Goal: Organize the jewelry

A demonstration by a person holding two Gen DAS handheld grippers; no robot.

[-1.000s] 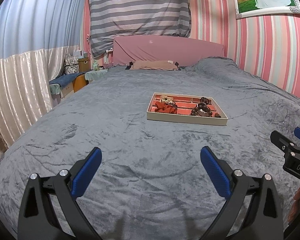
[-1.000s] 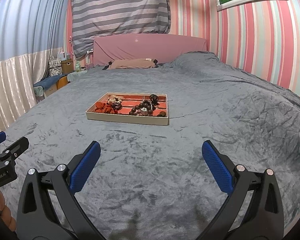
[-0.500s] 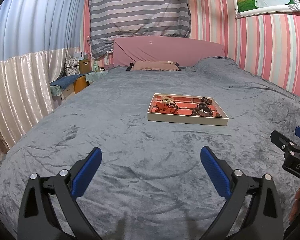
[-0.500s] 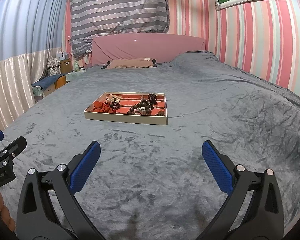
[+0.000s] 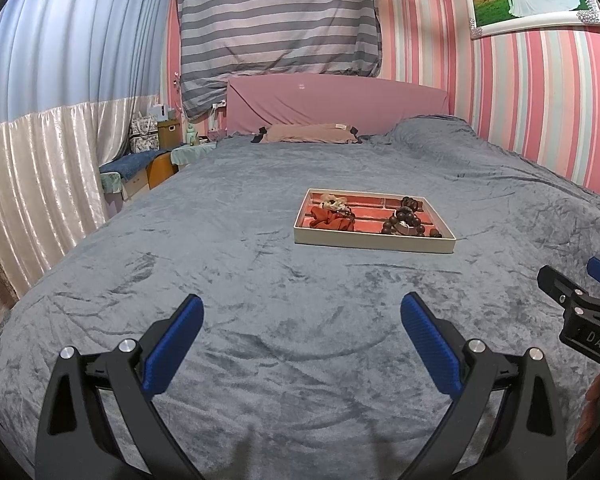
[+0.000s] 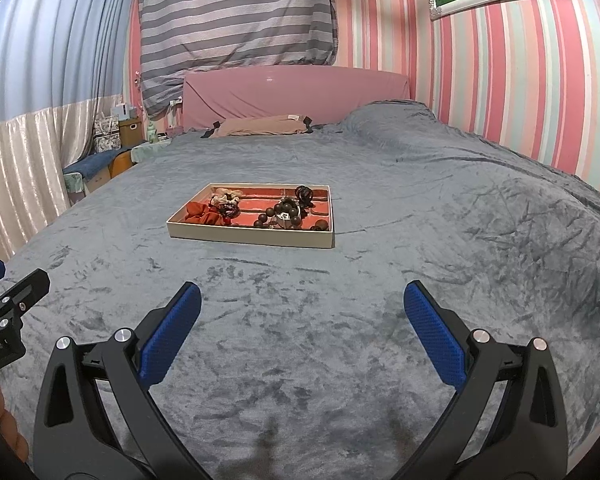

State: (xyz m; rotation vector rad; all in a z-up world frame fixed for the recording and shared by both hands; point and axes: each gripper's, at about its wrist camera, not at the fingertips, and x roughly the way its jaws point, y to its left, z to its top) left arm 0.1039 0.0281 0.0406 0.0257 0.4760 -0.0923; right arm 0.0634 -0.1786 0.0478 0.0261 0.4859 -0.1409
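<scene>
A shallow cream tray (image 5: pixel 374 243) (image 6: pixel 248 236) with a red lining lies in the middle of the grey bed. Inside it sit a red scrunchie (image 5: pixel 332 219) (image 6: pixel 202 214) at the left, a pale scrunchie (image 5: pixel 332 201) (image 6: pixel 224 196) behind it, and a dark wooden bead bracelet (image 5: pixel 404 222) (image 6: pixel 282 216) at the right. My left gripper (image 5: pixel 302 312) hangs open above the blanket, well short of the tray and holding nothing. Over the blanket nearer the camera than the tray, my right gripper (image 6: pixel 302 300) is likewise open and empty.
The grey velvet blanket (image 5: pixel 240 280) covers the whole bed. A pink headboard (image 5: pixel 336 100) and a tan pillow (image 5: pixel 308 133) stand at the far end. Curtains (image 5: pixel 32 184) and a cluttered bedside stand (image 5: pixel 156 148) are at the left. The other gripper shows at each view's edge.
Both views have shifted slightly; the tray sits a little lower and nearer in the right wrist view. Both grippers stay open and empty.
</scene>
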